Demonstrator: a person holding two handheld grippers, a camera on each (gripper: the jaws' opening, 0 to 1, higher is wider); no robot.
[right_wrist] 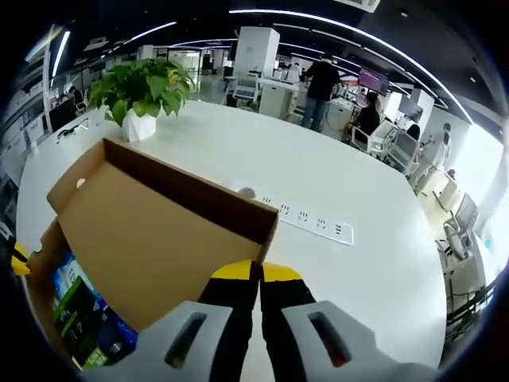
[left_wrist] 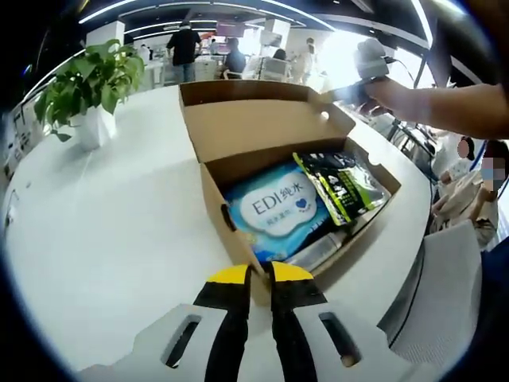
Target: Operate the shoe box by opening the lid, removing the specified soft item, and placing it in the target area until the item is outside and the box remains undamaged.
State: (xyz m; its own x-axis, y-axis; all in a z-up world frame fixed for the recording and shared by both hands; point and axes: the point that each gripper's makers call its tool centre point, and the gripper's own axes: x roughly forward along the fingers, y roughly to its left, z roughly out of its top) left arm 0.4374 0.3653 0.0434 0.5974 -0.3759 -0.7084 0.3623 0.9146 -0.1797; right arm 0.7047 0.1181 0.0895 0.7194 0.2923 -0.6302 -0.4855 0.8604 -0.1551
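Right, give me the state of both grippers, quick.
Left gripper: jaws shut on the front wall of the shoe box.
Right gripper: jaws shut on the edge of the open lid.

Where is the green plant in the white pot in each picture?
Left gripper view: the plant is at the upper left, on the white table, left of the open shoe box.
Right gripper view: the plant is at the upper left, beyond the box's raised lid.
Shared landmark: the shoe box.
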